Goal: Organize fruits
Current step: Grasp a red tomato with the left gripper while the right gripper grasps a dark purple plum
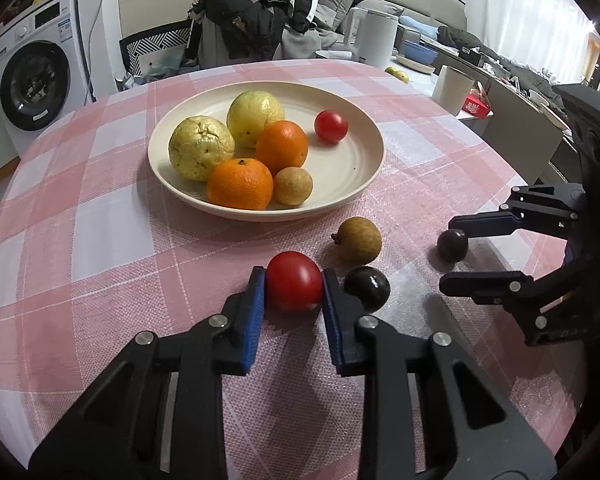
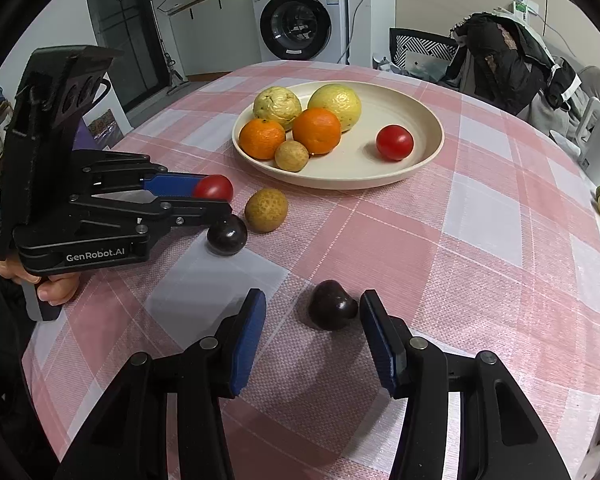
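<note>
Left gripper: the black left gripper with blue pads (image 1: 294,286) is low over the table, its jaws clamped on a glossy red cherry tomato (image 1: 294,286); both pads press the tomato's sides.
Same grasp from the right wrist view: the red tomato (image 2: 214,188) sits at the tips of the left gripper (image 2: 208,196), and a bare hand (image 2: 48,284) holds the handle.
Right gripper: the right gripper (image 2: 312,312) is spread wide, jaws released, a dark purple round fruit (image 2: 332,305) lying on the cloth between the pads, nearer the right-hand pad; whether it touches that pad I cannot tell.
From the left wrist view: the right gripper (image 1: 446,252) comes in from the right edge, with that dark fruit (image 1: 453,245) against its upper finger.
Loose fruit: a second dark purple fruit (image 1: 367,284) sits just beside the left gripper's right finger; a tan rough-skinned longan (image 1: 358,240) rests beyond it, near the plate.
Plate: the cream round plate (image 1: 352,184) holds two pale yellow-green guavas (image 1: 201,148), two oranges (image 1: 240,184), a small tan longan (image 1: 293,186) and another red tomato (image 1: 331,127), apart from the cluster.
Table: pink-and-white checked tablecloth (image 1: 100,220) under everything.
</note>
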